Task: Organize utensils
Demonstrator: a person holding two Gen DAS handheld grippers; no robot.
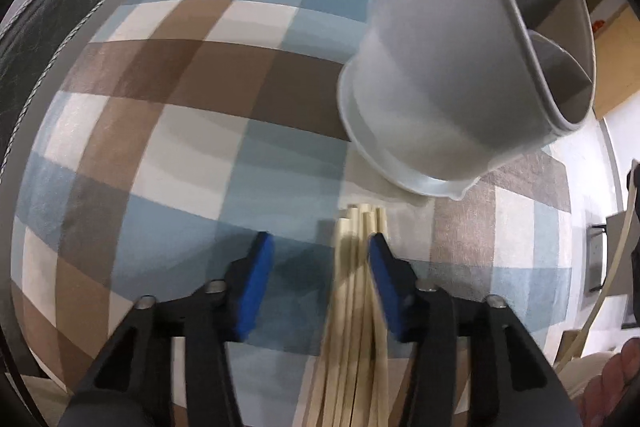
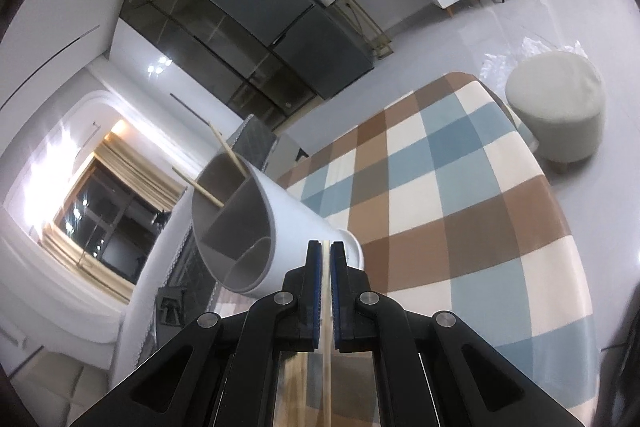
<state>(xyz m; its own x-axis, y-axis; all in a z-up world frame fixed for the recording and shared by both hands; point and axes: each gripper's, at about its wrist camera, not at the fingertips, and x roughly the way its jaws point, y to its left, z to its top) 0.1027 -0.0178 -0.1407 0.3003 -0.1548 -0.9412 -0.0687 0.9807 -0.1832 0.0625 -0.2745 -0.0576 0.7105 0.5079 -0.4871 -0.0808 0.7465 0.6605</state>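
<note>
Your landmark is the one white utensil holder, a smooth plastic tub with a grey inner lining, split by partitions into compartments and sitting in a shallow white drip base on the checked counter, whose cloth is squares of brown, blue and cream. In the right wrist view, two pale wooden chopsticks already lean out of the holder's far compartment. Just short of the holder's base, your left tool points steeply down with its blue pads parted part-way; a bundle of about five or six slim, square-cut wooden chopsticks stands between them, lying against the right pad and clear of the left one. Your right tool, on the near side of the holder and aimed past its rim, is clamped tight on a single pale chopstick running back between the jaws.
</note>
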